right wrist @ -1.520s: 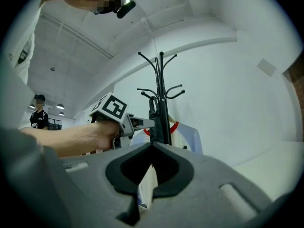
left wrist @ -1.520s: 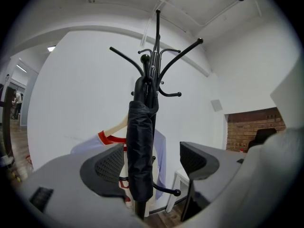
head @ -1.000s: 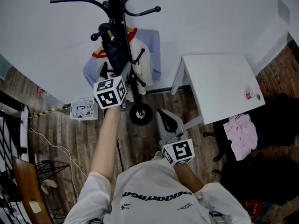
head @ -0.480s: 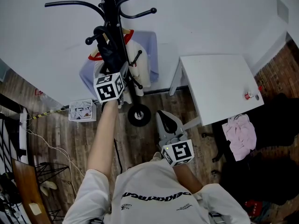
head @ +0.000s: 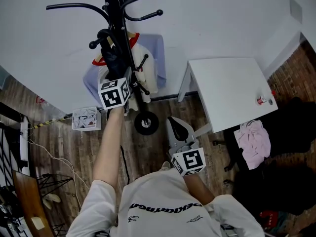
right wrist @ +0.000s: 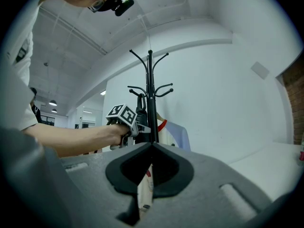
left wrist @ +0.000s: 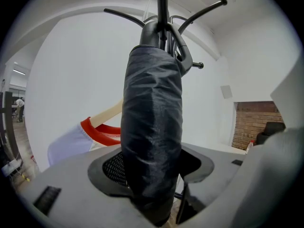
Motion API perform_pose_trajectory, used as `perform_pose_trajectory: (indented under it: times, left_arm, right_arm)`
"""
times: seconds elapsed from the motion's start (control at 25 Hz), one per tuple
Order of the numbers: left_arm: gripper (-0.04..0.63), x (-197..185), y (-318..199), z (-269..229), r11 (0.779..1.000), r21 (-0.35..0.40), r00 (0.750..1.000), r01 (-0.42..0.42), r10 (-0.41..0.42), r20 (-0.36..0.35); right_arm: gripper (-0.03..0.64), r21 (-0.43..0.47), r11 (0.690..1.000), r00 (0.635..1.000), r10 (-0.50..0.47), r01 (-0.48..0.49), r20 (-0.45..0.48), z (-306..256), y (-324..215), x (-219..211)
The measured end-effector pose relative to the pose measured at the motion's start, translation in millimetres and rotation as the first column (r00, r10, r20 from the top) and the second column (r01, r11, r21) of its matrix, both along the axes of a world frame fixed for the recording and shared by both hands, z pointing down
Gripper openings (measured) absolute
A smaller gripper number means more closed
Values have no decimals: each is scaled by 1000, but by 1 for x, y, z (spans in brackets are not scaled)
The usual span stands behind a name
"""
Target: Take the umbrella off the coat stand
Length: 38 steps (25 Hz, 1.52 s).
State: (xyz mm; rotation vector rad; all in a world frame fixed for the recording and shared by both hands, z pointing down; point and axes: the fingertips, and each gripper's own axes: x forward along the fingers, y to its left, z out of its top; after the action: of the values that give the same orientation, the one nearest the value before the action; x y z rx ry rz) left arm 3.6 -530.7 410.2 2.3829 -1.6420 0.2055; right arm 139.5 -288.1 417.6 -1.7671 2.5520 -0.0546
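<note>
Left gripper view: umbrella hangs vertical, handle end seemingly uppermost.

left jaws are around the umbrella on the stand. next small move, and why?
Probably hold position and let the left gripper finish closing before any lift. Its jaws are closing with the folded umbrella between them, pads against the fabric, and the umbrella's top hangs on the coat stand. Lifting on a half-made grip could let it slip.
</note>
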Motion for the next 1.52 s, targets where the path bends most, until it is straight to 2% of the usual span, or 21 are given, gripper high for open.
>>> perform_pose_trajectory:
  times: [0.68,1.2,1.52]
  left_arm:
    - [269,-24,30,-57,996,51,998,66,-67,5]
    - [268,-43,58,-68,997,44,998,69,-69,4]
    - [268,-38,98,-78,996,81,999,25,-23,-27]
  right_arm:
    - [0,29,1000,1000,2,-2,9,-14,22,-10]
    - [0,49,999,1000,-5,6,-10,-23,41,-30]
    - [0,52,999,1000,3,-3,8,-28,52,-38]
